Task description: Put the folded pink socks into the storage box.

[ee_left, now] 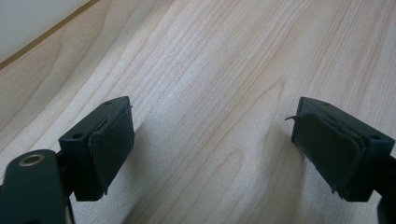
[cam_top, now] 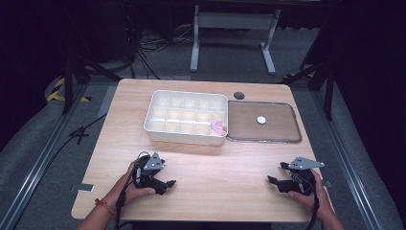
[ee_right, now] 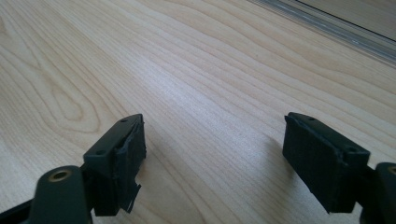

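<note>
1. Left gripper [cam_top: 168, 183] rests low near the table's [cam_top: 215, 167] front edge, jaws wide apart, holding nothing.
2. Right gripper [cam_top: 275, 173] likewise, gaping and empty; this looks like a pause between steps.
3. Next move likely calls for a long forward reach: the white compartment tray [cam_top: 154, 108], pink item [cam_top: 218, 127] inside its right end, sits well apart.
4. Both gripper views show bare wood between worn pads [ee_left: 112, 149]; the high view shows the clear lid [cam_top: 280, 136] beside the tray.

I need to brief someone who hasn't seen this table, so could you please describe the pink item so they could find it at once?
Start at the white compartment tray on the far half of the wooden table. Go to its near-right corner cell, beside the clear lid. The crumpled pink item lies there, the tray's sole coloured content.
</note>
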`<move>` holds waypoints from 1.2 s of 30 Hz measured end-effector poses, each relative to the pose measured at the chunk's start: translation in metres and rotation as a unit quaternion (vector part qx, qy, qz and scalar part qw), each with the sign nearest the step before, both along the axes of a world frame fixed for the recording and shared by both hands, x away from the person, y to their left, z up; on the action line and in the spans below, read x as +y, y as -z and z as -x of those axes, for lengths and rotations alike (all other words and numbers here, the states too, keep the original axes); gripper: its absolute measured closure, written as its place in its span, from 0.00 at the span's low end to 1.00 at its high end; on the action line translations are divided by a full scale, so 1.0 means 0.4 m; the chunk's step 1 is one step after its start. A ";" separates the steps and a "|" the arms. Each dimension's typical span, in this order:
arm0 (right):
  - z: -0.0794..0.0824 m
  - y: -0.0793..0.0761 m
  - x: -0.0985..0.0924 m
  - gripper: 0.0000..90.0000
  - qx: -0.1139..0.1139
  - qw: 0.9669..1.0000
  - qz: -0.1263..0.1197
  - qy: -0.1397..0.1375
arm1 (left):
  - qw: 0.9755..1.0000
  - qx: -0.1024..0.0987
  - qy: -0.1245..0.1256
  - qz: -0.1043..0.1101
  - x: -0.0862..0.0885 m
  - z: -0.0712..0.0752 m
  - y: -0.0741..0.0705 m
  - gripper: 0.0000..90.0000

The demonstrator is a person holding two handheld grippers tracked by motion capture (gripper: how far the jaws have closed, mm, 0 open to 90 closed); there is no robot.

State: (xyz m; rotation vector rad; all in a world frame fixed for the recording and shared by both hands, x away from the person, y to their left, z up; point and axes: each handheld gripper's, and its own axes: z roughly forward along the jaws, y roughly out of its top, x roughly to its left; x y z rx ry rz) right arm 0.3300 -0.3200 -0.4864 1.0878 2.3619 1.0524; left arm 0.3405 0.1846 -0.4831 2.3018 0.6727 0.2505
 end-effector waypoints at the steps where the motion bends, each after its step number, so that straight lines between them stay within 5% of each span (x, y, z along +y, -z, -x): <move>1: 0.000 0.000 0.000 0.24 0.000 1.000 0.000 0.000 | 1.000 0.000 0.000 0.001 0.000 0.000 0.000 0.15; 36: -0.008 0.001 0.001 0.20 0.003 1.000 0.002 0.004 | 1.000 0.000 0.005 0.001 0.000 -0.002 0.000 0.15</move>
